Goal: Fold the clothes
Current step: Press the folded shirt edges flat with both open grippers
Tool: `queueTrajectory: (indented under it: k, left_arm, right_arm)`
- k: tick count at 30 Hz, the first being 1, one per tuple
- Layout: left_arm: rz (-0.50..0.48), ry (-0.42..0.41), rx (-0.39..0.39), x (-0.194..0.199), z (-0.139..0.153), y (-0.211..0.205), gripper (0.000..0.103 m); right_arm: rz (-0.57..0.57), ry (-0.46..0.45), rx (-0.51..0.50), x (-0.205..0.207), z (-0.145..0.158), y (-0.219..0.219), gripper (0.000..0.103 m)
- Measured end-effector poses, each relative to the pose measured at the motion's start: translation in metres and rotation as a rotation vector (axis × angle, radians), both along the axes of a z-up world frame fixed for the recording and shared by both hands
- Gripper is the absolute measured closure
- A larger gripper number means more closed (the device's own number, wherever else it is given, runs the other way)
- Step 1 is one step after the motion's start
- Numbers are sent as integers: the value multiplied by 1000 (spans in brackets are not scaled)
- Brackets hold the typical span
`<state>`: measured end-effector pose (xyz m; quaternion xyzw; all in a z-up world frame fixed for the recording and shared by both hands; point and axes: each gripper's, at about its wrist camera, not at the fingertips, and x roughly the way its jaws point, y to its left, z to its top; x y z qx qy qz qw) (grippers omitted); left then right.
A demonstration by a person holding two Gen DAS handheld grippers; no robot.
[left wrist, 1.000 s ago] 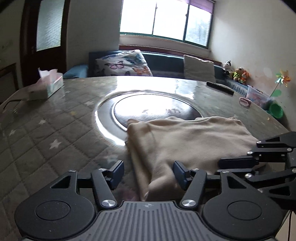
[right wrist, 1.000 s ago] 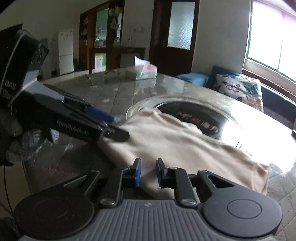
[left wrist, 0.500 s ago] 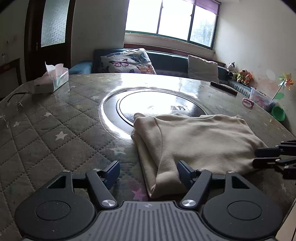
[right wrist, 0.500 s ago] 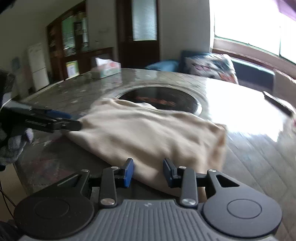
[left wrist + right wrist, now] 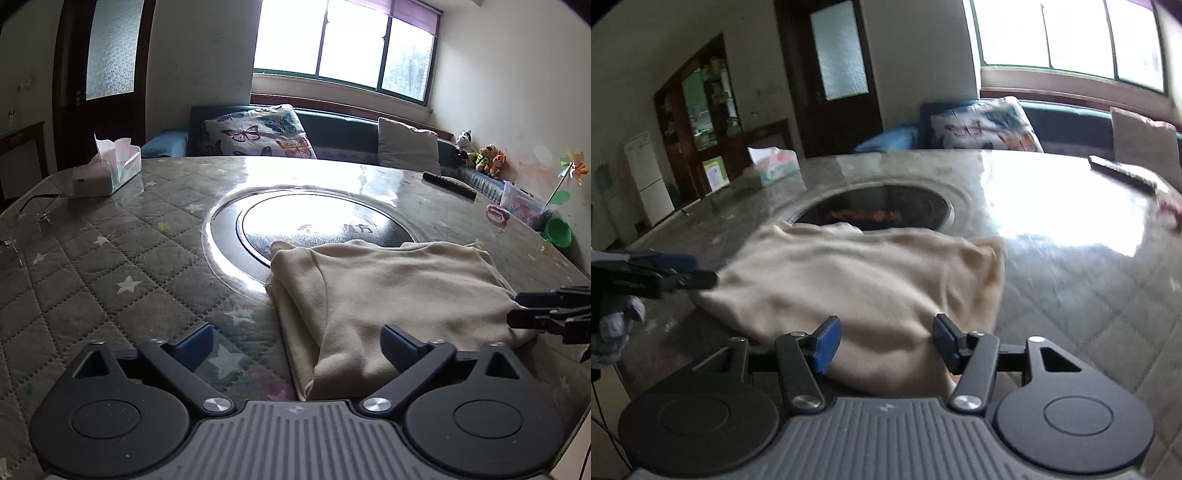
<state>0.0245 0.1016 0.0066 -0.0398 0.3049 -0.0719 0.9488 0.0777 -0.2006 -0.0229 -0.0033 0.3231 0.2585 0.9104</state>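
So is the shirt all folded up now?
Nearly. The beige garment lies folded in layers on the table. Both the left gripper and right gripper have jaws opening, gripping nothing. Maybe one more fold or tidying remains.

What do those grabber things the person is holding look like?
Each hand-held gripper is black, with two round discs and a grey ribbed plate at its base, silver screws at the joints, and blue pads inside the fingertips. That goes for the left hand-held gripper and the right hand-held gripper. The hand holding the left one wears a grey knitted glove.
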Motion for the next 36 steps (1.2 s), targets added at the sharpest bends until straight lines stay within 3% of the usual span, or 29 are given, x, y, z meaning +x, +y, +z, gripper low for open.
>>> queueTrajectory:
  k: [3, 6, 11, 24, 32, 36]
  left_arm:
    - [-5, -11, -4, 3, 4, -1, 0]
    - [-10, -14, -2, 8, 6, -3, 0]
    - [14, -10, 1, 21, 9, -5, 0]
    - [112, 41, 25, 55, -3, 2, 0]
    - [173, 48, 38, 72, -5, 16, 0]
    - [201, 75, 83, 84, -13, 20, 0]
  right_arm:
    - [-17, 18, 26, 1, 3, -8, 45]
    - [-3, -24, 33, 0, 12, -6, 41]
    - [25, -60, 48, 13, 21, 5, 23]
    - [-1, 52, 66, 73, -4, 9, 20]
    - [12, 22, 67, 72, 6, 9, 17]
    - [21, 38, 65, 77, 4, 14, 16]
